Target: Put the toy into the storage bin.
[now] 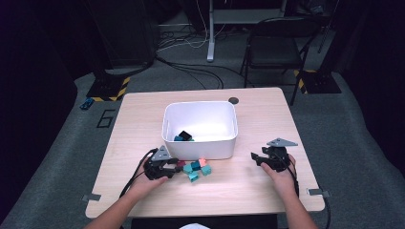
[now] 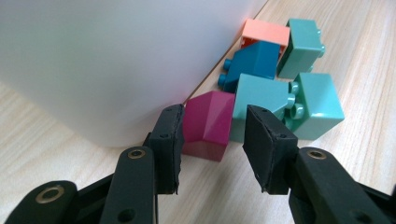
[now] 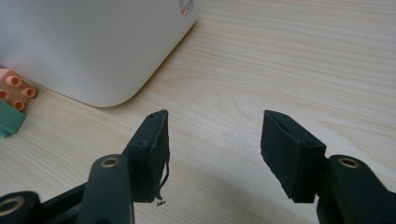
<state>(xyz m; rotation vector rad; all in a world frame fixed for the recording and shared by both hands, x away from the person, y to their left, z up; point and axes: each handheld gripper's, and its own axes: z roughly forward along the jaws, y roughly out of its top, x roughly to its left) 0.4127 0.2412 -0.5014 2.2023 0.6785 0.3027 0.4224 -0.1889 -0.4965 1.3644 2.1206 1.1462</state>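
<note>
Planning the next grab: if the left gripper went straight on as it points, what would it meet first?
Likely the magenta block, just ahead between the left gripper's open jaws, beside the white bin.

The white bin hides the magenta brick's far side; bin bricks too small to tell

place: lab or studio | signs: dark room, floor cables, hazard-taped stand bases, folding chair
</note>
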